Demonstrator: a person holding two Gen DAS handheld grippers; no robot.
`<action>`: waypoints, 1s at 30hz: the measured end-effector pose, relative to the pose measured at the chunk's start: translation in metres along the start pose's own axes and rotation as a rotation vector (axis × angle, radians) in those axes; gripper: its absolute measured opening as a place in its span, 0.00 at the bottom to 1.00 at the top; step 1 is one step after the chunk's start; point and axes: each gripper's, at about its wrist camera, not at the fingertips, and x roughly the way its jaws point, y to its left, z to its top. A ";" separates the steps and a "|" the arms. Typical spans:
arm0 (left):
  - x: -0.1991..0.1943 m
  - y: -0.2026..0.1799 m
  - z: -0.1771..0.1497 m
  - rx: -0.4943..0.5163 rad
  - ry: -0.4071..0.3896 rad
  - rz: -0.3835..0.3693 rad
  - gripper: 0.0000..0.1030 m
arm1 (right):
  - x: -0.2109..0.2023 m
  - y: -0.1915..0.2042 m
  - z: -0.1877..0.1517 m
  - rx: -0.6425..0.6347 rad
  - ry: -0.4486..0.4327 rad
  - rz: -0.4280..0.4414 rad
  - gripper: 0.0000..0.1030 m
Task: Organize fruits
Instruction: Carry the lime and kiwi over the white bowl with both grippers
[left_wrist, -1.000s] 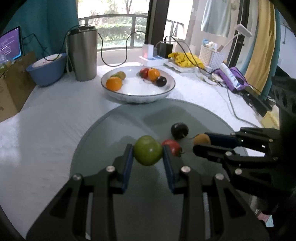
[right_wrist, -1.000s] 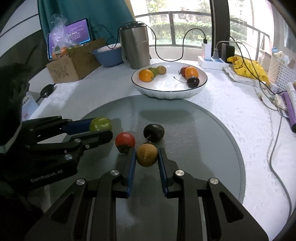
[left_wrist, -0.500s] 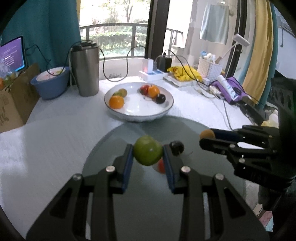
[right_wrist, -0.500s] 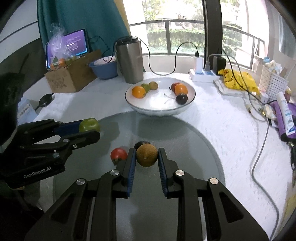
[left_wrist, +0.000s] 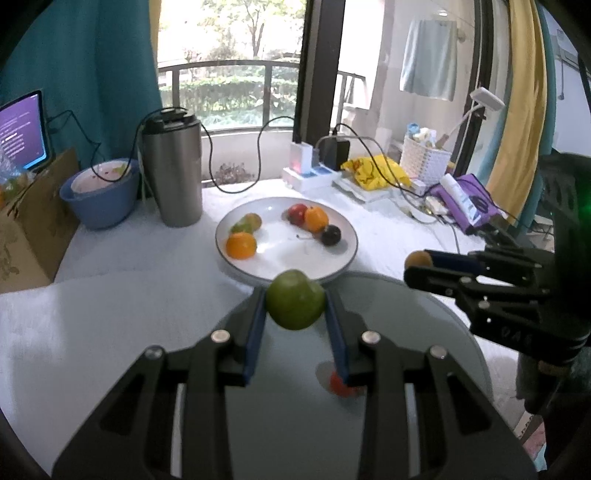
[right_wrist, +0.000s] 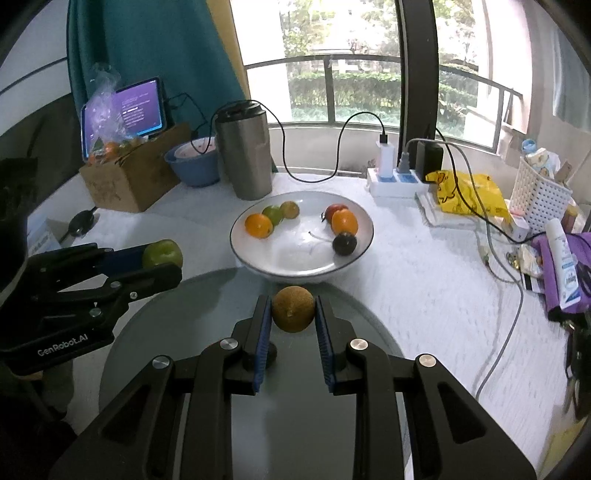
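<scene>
My left gripper (left_wrist: 295, 312) is shut on a green apple (left_wrist: 295, 304), held above the grey round mat (left_wrist: 295, 424). My right gripper (right_wrist: 293, 312) is shut on a brown round fruit (right_wrist: 293, 308), also lifted over the mat (right_wrist: 295, 417). Each gripper shows in the other's view: the right one (left_wrist: 419, 266) with its brown fruit (left_wrist: 418, 259), the left one (right_wrist: 173, 266) with the apple (right_wrist: 162, 253). Ahead stands the white plate (left_wrist: 347, 254) (right_wrist: 364, 221) holding several fruits. A red fruit (left_wrist: 338, 384) lies on the mat, partly hidden by my left fingers. A dark fruit (right_wrist: 271, 354) peeks out below my right fingers.
Behind the plate stand a steel tumbler (right_wrist: 245, 151), a blue bowl (right_wrist: 194, 162), a cardboard box (right_wrist: 129, 173) and a power strip (right_wrist: 395, 181) with cables. A white basket (right_wrist: 539, 188) and purple items (right_wrist: 561, 266) crowd the right side.
Both grippers have risen off the mat with their fruits and tilted up toward the plate. The red and dark fruits stay on the mat, now sliding under the fingers in view.
</scene>
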 end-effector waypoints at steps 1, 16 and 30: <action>0.002 0.001 0.002 0.003 -0.002 -0.001 0.32 | 0.002 -0.001 0.003 0.000 -0.002 -0.001 0.25; 0.048 0.020 0.024 0.010 0.026 0.000 0.32 | 0.038 -0.019 0.026 0.002 0.019 -0.001 0.25; 0.093 0.033 0.033 -0.029 0.075 0.000 0.32 | 0.077 -0.038 0.042 0.007 0.037 0.029 0.25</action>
